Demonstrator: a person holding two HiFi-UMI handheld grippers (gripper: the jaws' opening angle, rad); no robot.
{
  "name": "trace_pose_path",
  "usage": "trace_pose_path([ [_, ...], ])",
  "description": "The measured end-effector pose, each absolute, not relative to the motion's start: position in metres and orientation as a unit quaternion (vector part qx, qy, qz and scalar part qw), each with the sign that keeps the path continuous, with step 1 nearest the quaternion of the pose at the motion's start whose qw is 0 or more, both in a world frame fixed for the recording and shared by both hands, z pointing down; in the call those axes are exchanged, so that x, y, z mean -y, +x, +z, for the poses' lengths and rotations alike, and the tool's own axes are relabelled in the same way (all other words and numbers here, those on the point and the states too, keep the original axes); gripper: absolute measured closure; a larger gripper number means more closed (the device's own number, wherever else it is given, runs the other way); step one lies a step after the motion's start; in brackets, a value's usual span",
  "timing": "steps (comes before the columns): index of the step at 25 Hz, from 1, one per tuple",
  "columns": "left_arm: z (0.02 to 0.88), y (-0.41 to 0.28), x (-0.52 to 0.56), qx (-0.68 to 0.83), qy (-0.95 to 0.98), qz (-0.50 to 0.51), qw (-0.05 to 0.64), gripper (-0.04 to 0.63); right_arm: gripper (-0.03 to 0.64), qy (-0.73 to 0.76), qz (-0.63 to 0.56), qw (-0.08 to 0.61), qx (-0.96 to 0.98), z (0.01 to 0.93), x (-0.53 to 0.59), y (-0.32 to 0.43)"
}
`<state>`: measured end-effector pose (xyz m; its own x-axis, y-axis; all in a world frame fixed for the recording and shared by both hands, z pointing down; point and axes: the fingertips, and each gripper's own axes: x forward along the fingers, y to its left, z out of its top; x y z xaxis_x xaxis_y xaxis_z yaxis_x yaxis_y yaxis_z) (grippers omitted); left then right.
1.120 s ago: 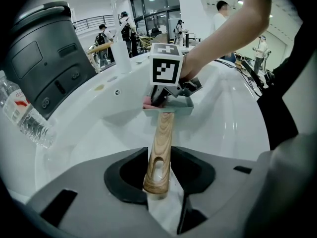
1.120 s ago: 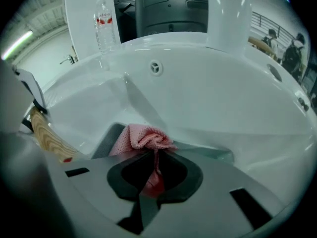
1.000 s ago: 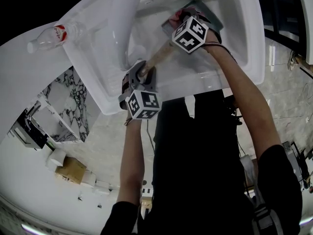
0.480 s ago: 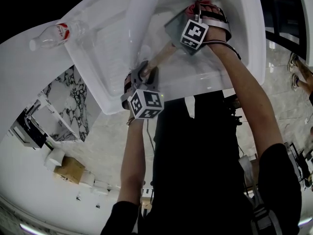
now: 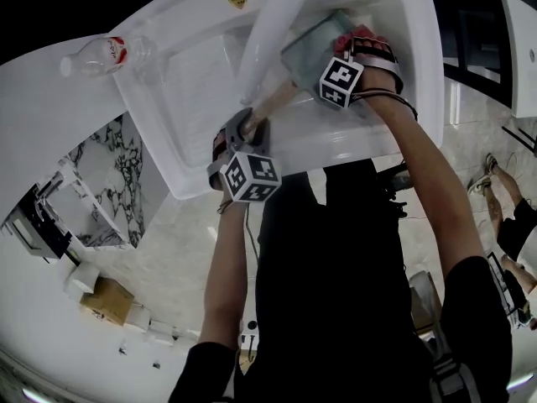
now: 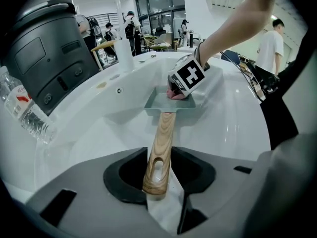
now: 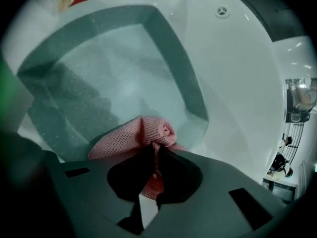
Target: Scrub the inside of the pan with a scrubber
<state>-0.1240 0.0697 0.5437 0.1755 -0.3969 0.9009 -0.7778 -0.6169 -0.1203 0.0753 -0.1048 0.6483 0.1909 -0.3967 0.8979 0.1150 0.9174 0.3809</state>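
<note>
Presently, at the upper left of the head view, a water bottle (image 5: 105, 53) lies on the white counter (image 5: 42, 133) beside the sink (image 5: 193, 107); it plays no part.

Left gripper (image 6: 157, 170), at the lower left of the basin: fingers closed on the end of the wooden handle (image 6: 164, 130). This hold is unchanged over the last second, and the pan is kept steady.

Pan (image 5: 310, 47), square and grey-green, sits inside the sink at upper centre, under the white tap, with its handle running down-left to that gripper.

Right gripper (image 7: 148, 175), at the upper right: fingers clamped on the pink mesh scrubber (image 7: 141, 133). Within the last second it has rolled and swept across the pan. More bare pan floor now shows to its left, and the scrubber presses at the corner by the right-hand wall.

Assessment: scrubbing is under way and one stroke has ended at that wall. The far floor and corners probably remain to be covered; their cleanliness cannot be judged.
</note>
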Motion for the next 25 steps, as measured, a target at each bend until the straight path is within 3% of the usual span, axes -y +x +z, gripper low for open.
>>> trace_pose_path([
  [11,0.545,-0.123,-0.071,0.39,0.742,0.512,0.186,0.431,0.578,0.018,0.089,0.811,0.578,0.65,0.053,0.094],
  [17,0.546,-0.121,-0.072,0.383,0.742,0.519,0.181,0.425,0.58,-0.09,0.27,0.761,0.583,0.629,0.001,0.061],
  [25,0.546,-0.121,-0.072,0.38,0.744,0.52,0.179,0.424,0.578,-0.117,0.383,0.678,0.616,0.617,-0.032,0.01],
])
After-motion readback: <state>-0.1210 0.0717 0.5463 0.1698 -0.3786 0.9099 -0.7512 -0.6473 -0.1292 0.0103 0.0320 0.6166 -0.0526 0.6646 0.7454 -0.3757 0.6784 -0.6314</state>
